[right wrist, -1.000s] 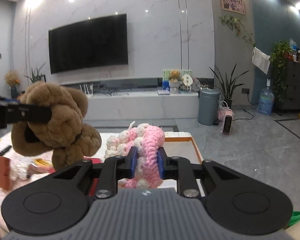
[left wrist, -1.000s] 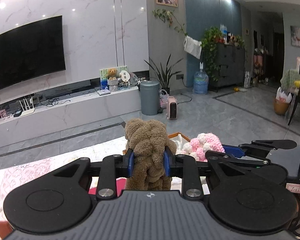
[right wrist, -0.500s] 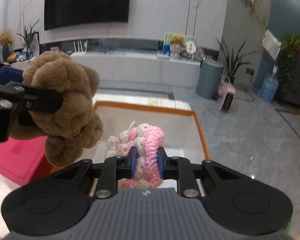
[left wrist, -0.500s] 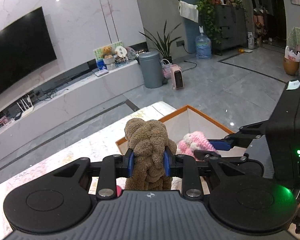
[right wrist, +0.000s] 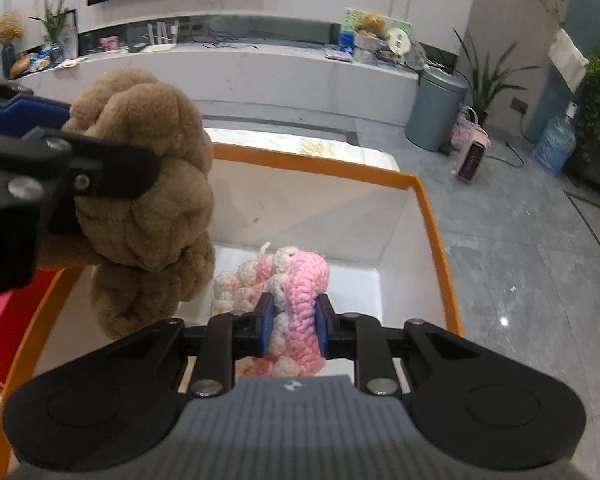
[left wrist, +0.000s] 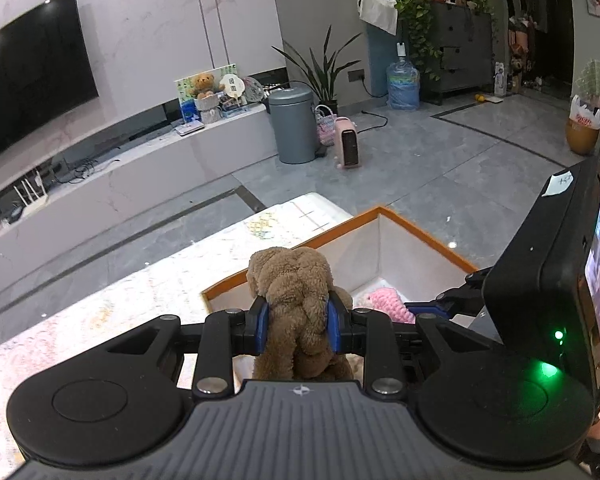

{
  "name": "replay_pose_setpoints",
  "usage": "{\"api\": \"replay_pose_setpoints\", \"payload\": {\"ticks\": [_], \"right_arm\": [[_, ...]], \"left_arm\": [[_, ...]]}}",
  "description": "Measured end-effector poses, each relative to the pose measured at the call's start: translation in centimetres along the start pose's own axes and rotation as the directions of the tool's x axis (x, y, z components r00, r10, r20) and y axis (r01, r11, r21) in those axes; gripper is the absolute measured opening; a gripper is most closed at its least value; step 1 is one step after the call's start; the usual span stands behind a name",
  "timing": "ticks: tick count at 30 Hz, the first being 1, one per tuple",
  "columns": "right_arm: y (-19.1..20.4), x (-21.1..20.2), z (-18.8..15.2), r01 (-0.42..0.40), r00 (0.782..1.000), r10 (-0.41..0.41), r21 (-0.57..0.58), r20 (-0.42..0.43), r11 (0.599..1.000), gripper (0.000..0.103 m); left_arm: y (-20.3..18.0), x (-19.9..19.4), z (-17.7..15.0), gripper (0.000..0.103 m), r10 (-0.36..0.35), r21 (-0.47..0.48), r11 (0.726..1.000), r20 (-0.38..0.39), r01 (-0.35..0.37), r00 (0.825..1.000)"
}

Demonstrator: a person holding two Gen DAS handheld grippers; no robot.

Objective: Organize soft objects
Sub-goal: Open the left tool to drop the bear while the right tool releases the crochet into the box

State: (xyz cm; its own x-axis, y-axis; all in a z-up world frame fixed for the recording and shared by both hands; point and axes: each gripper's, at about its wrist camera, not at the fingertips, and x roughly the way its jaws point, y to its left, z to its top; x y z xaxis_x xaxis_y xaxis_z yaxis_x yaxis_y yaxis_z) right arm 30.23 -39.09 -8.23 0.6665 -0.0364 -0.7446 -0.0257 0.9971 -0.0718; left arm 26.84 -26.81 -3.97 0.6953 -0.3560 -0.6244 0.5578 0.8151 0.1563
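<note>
My left gripper (left wrist: pixel 296 326) is shut on a brown plush knot (left wrist: pixel 296 296), held above the near left part of a white box with an orange rim (left wrist: pixel 416 228). The knot also shows in the right wrist view (right wrist: pixel 148 208), with the left gripper's fingers (right wrist: pixel 100 168) clamped on it. My right gripper (right wrist: pixel 292 328) is shut on a pink and cream knitted knot (right wrist: pixel 296 284), held low inside the box (right wrist: pixel 328 168). The pink knot (left wrist: pixel 388 304) and the right gripper's fingers (left wrist: pixel 440 306) show in the left wrist view.
The box stands at the far right corner of a pale patterned table (left wrist: pixel 140 300). A red and pink flat item (right wrist: pixel 4 320) lies left of the box. Beyond the table are grey floor tiles, a grey bin (left wrist: pixel 292 124) and a white TV bench (left wrist: pixel 140 160).
Both grippers have tilted down and moved forward over the box. The pink knot has gone down inside the box, and the brown knot now hangs over the box's left side.
</note>
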Motion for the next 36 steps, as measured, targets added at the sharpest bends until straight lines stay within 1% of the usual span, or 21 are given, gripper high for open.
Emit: {"api": "replay_pose_setpoints", "payload": {"ticks": [3, 5, 7, 10, 12, 13, 15, 17, 18, 19, 20, 21, 22, 25, 32, 33, 34, 36], "right_arm": [[-0.5, 0.3, 0.2, 0.006, 1.000, -0.005, 0.011, -0.019, 1.000, 0.021], [-0.6, 0.6, 0.0, 0.012, 0.999, -0.012, 0.004, -0.035, 1.000, 0.022], [-0.5, 0.9, -0.1, 0.027, 0.999, -0.027, -0.004, -0.040, 1.000, 0.022], [-0.6, 1.0, 0.0, 0.027, 0.999, -0.027, 0.007, -0.044, 1.000, 0.024], [-0.5, 1.0, 0.0, 0.027, 0.999, -0.027, -0.002, -0.045, 1.000, 0.027], [-0.4, 1.0, 0.0, 0.029, 0.999, -0.029, -0.010, -0.046, 1.000, 0.030], [-0.4, 1.0, 0.0, 0.034, 0.998, -0.035, -0.013, -0.045, 0.999, 0.031], [-0.4, 0.9, -0.2, 0.036, 0.999, -0.036, -0.011, -0.041, 0.999, 0.033], [-0.4, 0.8, -0.1, 0.043, 0.998, -0.044, -0.012, -0.037, 0.999, 0.035], [-0.6, 0.7, -0.1, 0.051, 0.998, -0.051, -0.014, -0.036, 0.999, 0.037], [-0.6, 0.5, 0.0, 0.052, 0.998, -0.053, -0.017, -0.028, 0.998, 0.038], [-0.6, 0.2, 0.0, 0.048, 0.999, -0.048, -0.017, -0.017, 0.999, 0.039], [-0.6, -0.2, 0.0, 0.047, 0.999, -0.047, -0.016, -0.010, 0.999, 0.043], [-0.8, -1.4, 0.1, 0.061, 0.998, -0.060, -0.007, 0.021, 0.998, 0.050], [-0.6, -4.2, 0.0, 0.061, 0.997, -0.061, 0.005, 0.052, 0.998, 0.052], [-0.5, -4.7, -0.1, 0.058, 0.997, -0.059, 0.004, 0.059, 0.998, 0.053], [-0.3, -5.3, -0.3, 0.056, 0.996, -0.057, 0.006, 0.067, 0.998, 0.056], [-0.1, -6.5, -0.7, 0.051, 0.995, -0.052, 0.019, 0.086, 0.999, 0.058]], "left_arm": [[-0.3, 1.2, -0.1, 0.032, -0.001, 0.005, 1.000, -0.031, 0.001, 1.000], [-0.2, 2.3, -0.3, 0.032, -0.019, -0.008, 1.000, -0.069, 0.018, 0.997], [0.2, 3.3, -0.7, 0.032, -0.023, -0.030, 0.999, -0.111, 0.020, 0.994], [0.5, 4.0, -1.2, 0.032, 0.010, -0.019, 1.000, -0.146, -0.013, 0.989], [0.7, 4.1, -1.3, 0.037, 0.012, -0.014, 1.000, -0.163, -0.014, 0.987], [0.7, 4.1, -1.2, 0.042, 0.010, -0.014, 1.000, -0.174, -0.013, 0.985], [0.8, 3.8, -1.1, 0.045, 0.018, -0.004, 1.000, -0.183, -0.019, 0.983], [0.6, 3.3, -1.0, 0.056, 0.044, 0.016, 0.999, -0.172, -0.042, 0.984], [0.5, 3.2, -0.7, 0.059, 0.053, 0.022, 0.999, -0.164, -0.050, 0.985], [0.4, 3.0, -0.5, 0.067, 0.056, 0.022, 0.998, -0.154, -0.053, 0.986], [0.5, 2.7, -0.4, 0.072, 0.050, 0.017, 0.999, -0.144, -0.048, 0.988], [0.6, 2.3, -0.2, 0.074, 0.041, 0.007, 0.999, -0.136, -0.040, 0.990], [0.8, 2.0, 0.0, 0.074, 0.031, -0.006, 0.999, -0.125, -0.032, 0.992], [0.9, 0.9, 0.5, 0.074, 0.026, -0.012, 1.000, -0.103, -0.027, 0.994], [0.2, -2.3, 0.6, 0.074, 0.039, 0.006, 0.999, -0.039, -0.039, 0.998], [0.4, -3.0, 0.4, 0.074, 0.040, 0.008, 0.999, -0.027, -0.040, 0.999], [0.5, -3.5, 0.2, 0.074, 0.039, 0.009, 0.999, -0.019, -0.039, 0.999], [0.7, -4.9, -0.3, 0.074, 0.036, 0.008, 0.999, 0.001, -0.036, 0.999]]}}
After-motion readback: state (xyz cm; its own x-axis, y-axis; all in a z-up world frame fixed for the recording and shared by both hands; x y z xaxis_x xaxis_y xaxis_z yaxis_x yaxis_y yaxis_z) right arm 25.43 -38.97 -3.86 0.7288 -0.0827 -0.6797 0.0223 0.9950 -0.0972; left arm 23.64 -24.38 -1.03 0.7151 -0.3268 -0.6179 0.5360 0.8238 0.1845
